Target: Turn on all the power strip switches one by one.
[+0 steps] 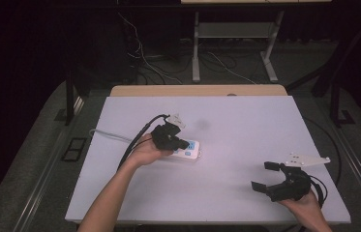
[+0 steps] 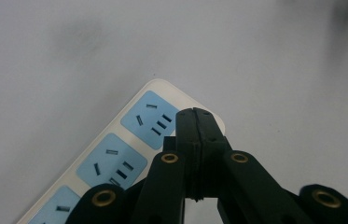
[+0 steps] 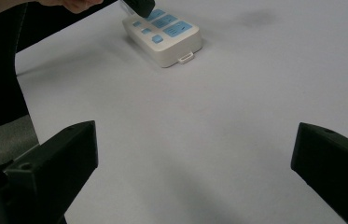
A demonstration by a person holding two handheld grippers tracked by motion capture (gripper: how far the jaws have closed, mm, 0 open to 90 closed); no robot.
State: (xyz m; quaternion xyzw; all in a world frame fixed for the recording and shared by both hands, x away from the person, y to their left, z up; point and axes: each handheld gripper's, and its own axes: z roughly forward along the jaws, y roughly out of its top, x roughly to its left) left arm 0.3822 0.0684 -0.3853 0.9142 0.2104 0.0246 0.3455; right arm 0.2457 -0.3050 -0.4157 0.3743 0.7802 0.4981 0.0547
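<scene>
High view: closed left gripper [image 1: 184, 143] over the rigid, light white plastic power strip with blue sockets [image 1: 191, 149]; right gripper [image 1: 266, 177], fingers open, at 4 o'clock. Grip its long sides.

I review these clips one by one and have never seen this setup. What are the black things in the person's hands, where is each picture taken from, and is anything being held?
A person holds hand-operated tongs in each hand. The high view looks down on a white table. The other two pictures come from cameras riding on each tool.

On the table lies a white power strip with blue sockets. The left tongs are shut, empty, tips over the strip; whether they touch it is unclear. The right tongs stand wide open, empty, near the table's front right, aimed toward the strip.
</scene>
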